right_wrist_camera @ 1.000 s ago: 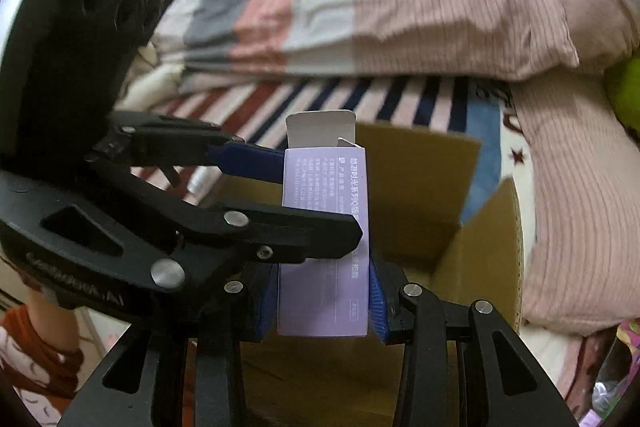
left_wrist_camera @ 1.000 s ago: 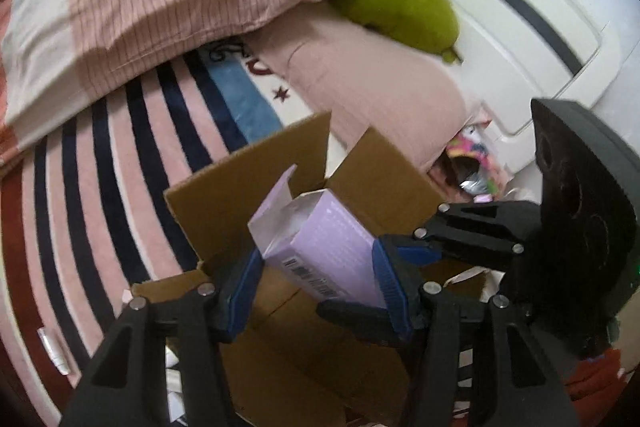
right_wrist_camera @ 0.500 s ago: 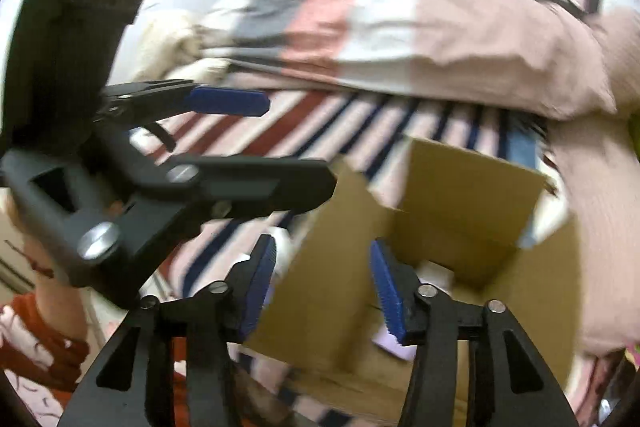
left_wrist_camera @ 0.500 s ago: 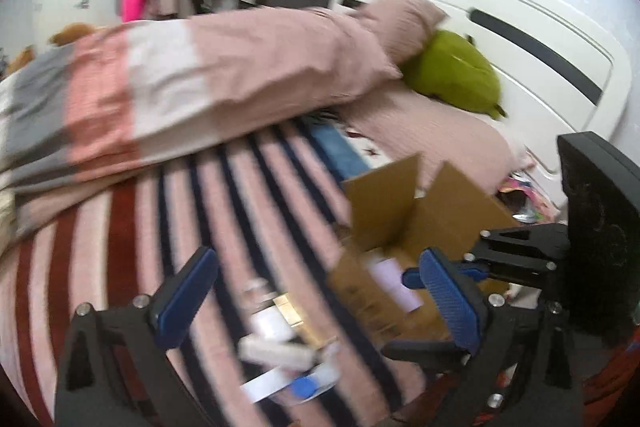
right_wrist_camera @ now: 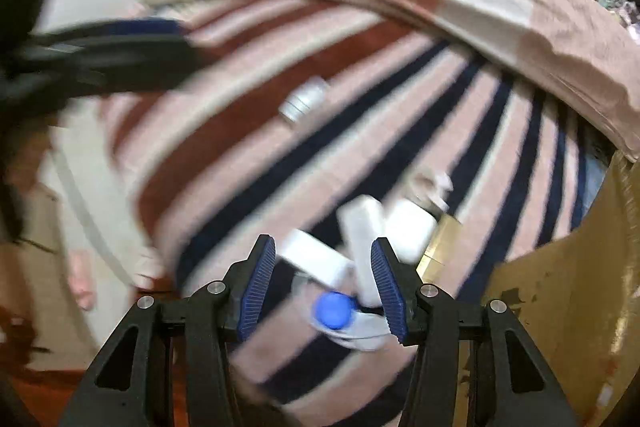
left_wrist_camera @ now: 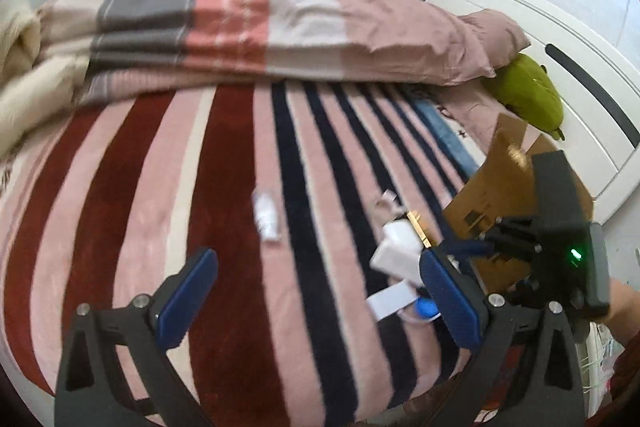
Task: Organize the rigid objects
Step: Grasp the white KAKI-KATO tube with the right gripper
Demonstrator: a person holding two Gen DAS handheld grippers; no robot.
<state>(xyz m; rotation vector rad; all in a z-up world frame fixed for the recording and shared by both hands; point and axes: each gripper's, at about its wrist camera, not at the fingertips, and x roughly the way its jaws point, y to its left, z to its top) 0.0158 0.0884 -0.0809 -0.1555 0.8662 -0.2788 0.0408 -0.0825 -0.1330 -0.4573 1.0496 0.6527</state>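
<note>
Now, in the left wrist view, the left tongs [left_wrist_camera: 316, 291] stand wide and empty over the striped bed [left_wrist_camera: 224, 163]; a small white bottle [left_wrist_camera: 267, 213] lies mid-bed, the cardboard box [left_wrist_camera: 504, 183] near the bed's right edge. In the right wrist view, the right tongs [right_wrist_camera: 323, 281] are part-open, gripping nothing, above a blurred cluster of white items [right_wrist_camera: 360, 239].

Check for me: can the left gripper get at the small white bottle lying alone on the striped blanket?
Probably yes. The left gripper is open wide and empty, and the small white bottle lies by itself on the striped blanket ahead of it, apart from the white boxes to its right.
</note>
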